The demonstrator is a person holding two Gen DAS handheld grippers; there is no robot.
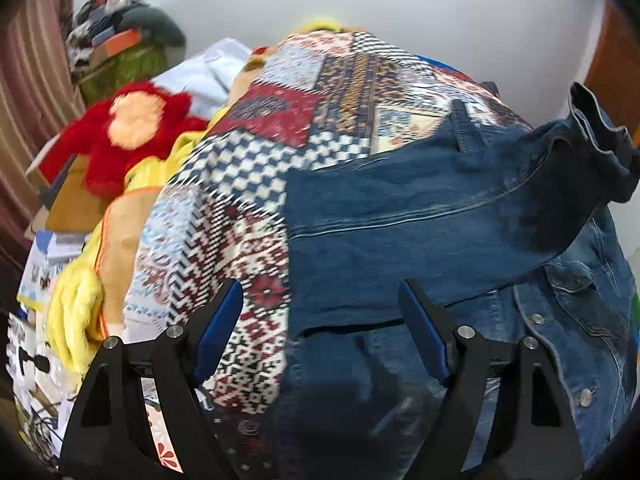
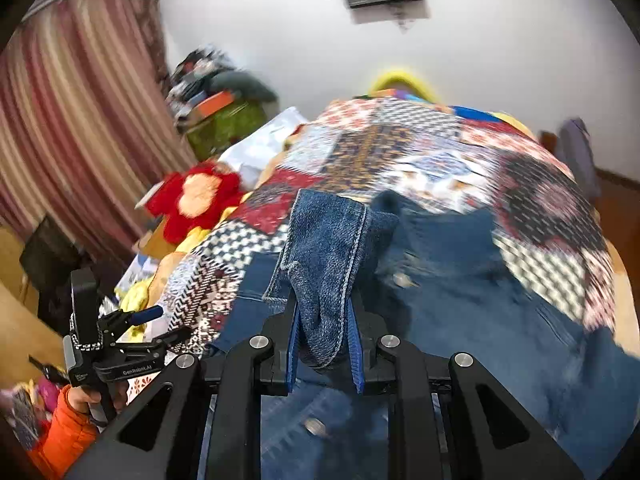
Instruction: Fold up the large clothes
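A: How many garments are seen on the patchwork bedspread (image 1: 280, 128)?

B: One denim jacket (image 1: 400, 216) is spread across its near part, with one sleeve cuff (image 2: 324, 264) lifted above it.

A: How are the two grippers set?

B: The cuff is pinched between the blue pads of the right gripper (image 2: 325, 356). The left gripper (image 1: 320, 320) is held spread over the jacket's edge, with nothing clamped. One red plush toy (image 1: 132, 128) is seen beside the bedspread.
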